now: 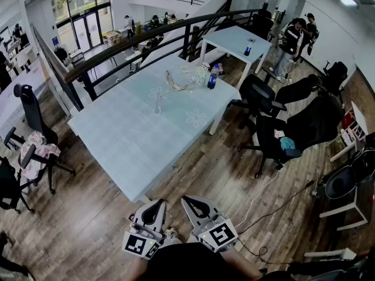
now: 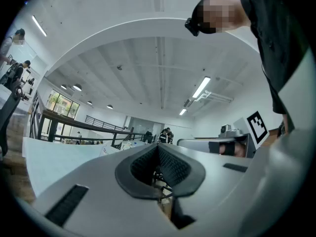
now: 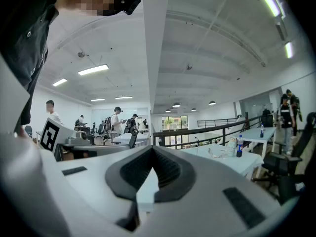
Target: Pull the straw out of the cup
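A small clear cup with a thin upright straw (image 1: 157,102) stands near the middle of the long pale blue table (image 1: 129,139), too small to make out in detail. Both grippers are held low over the wooden floor, well short of the table's near corner. My left gripper (image 1: 158,202) is shut with nothing in it, and in the left gripper view its black pads (image 2: 170,167) meet. My right gripper (image 1: 187,199) sits beside it, also shut and empty, with its pads (image 3: 168,169) together.
A blue-labelled bottle (image 1: 212,78) and clear plastic packaging (image 1: 176,84) sit at the table's far end. Black office chairs (image 1: 275,127) stand to the right, and another chair with cloth on it (image 1: 35,139) to the left. A cable (image 1: 258,198) runs across the floor. A black railing (image 1: 146,37) lies beyond the table.
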Demonstrator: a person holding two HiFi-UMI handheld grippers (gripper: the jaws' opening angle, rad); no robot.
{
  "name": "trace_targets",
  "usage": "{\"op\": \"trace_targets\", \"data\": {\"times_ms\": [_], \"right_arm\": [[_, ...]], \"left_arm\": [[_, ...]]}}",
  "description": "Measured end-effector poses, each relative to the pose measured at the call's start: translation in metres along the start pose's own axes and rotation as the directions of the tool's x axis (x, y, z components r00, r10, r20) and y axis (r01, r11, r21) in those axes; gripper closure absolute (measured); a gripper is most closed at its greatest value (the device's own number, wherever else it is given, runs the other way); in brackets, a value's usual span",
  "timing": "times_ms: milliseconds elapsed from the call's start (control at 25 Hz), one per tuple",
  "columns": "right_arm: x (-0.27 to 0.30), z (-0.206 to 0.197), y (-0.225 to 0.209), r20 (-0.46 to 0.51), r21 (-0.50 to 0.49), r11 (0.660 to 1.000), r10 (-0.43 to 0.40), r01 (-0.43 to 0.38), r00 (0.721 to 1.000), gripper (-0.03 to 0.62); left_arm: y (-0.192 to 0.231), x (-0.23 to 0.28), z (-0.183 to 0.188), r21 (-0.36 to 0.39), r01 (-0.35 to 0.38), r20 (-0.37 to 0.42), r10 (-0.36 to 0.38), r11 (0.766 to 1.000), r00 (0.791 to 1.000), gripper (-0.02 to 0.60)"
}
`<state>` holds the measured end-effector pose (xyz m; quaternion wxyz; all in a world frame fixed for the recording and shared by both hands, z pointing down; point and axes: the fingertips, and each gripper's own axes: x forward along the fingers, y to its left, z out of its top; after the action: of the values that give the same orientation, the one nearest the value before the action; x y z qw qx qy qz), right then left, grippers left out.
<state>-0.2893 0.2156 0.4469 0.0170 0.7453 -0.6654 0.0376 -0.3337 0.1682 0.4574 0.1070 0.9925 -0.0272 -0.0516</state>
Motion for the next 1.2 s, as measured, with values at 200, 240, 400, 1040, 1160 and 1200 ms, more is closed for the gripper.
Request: {"op": "trace_targets", "data": {"times_ms": [200,240,400,1040,1160,1200], "right_arm": [[-0.002,-0.004,0.002,-0.013,0.000,1.000,-0.004,0.004,1.000,0.586],[-0.001,-0.004,0.002,-0.013,0.002,1.000,-0.005,0.005,1.000,0.586],[0.002,-0.004,0.001,-0.010,0.005,1.000,-0.007,0.007,1.000,0.586],[0.002,-0.008,-0.047,-0.002,0.017,0.999,-0.049,0.049,0.999,0.585],[0.006,-0.006,-0.072,0.006,0.027,0.998,-0.048,0.048,0.999,0.585],[0.008,-0.006,-0.081,0.005,0.028,0.999,-0.042,0.042,0.999,0.585]], "left_arm": [[-0.002,0.000,-0.004,0.018,-0.004,-0.009,0.005,1.000,1.000,0.569],[-0.001,0.000,-0.004,0.021,-0.003,-0.011,0.003,1.000,1.000,0.569],[0.002,0.002,-0.003,0.034,-0.004,-0.012,0.005,0.999,1.000,0.569],[0.002,0.044,-0.014,0.075,0.006,-0.041,-0.003,0.997,0.999,0.569],[0.002,0.070,-0.016,0.092,0.012,-0.038,-0.008,0.996,0.999,0.569],[0.001,0.080,-0.017,0.094,0.014,-0.039,-0.010,0.995,0.999,0.569]]}}
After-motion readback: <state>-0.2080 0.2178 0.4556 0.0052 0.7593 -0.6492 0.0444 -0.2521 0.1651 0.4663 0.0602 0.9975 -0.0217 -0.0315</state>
